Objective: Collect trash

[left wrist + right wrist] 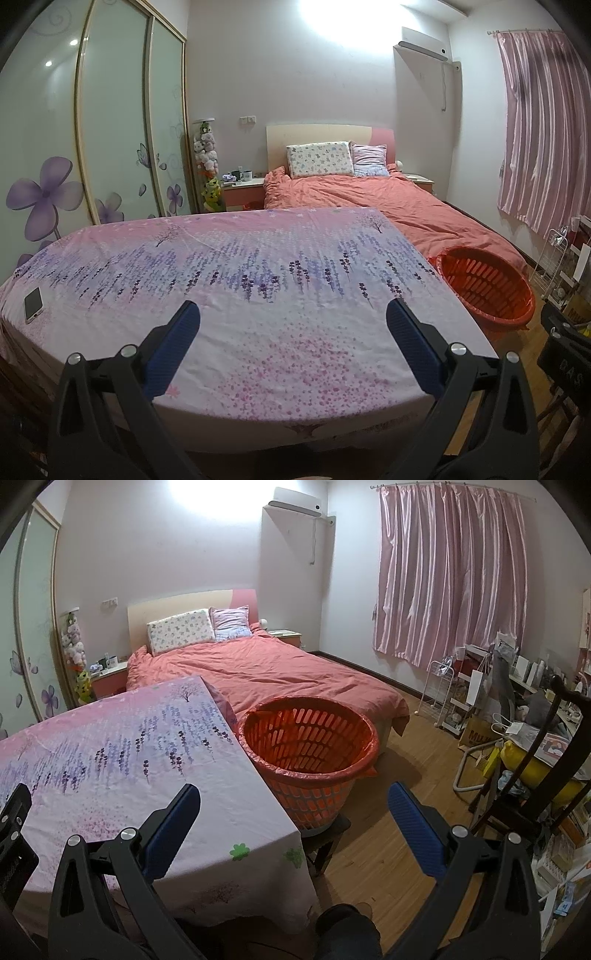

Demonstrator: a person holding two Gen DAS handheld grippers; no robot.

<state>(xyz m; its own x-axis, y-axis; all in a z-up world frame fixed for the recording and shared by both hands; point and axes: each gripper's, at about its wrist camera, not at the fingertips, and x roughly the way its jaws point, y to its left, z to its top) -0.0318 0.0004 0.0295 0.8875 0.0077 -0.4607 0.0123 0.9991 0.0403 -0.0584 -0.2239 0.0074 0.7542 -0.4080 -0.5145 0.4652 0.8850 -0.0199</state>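
- Left gripper (pixel 291 314): released, jaws wide apart, nothing held, over the lavender-print tablecloth (pixel 236 280).
- Right gripper (pixel 293 799): likewise released and bare, straddling the table's right edge.
- Orange laundry basket (pixel 310 738), red bag lining: centre frame in the right view, right edge in the left view; nearer the right gripper.
- Trash: none discernible; only a phone (pixel 33 304) at left.

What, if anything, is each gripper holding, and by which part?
Nothing is held. The left gripper and right gripper are both open, with only the tablecloth, basket and floor showing between their fingers.
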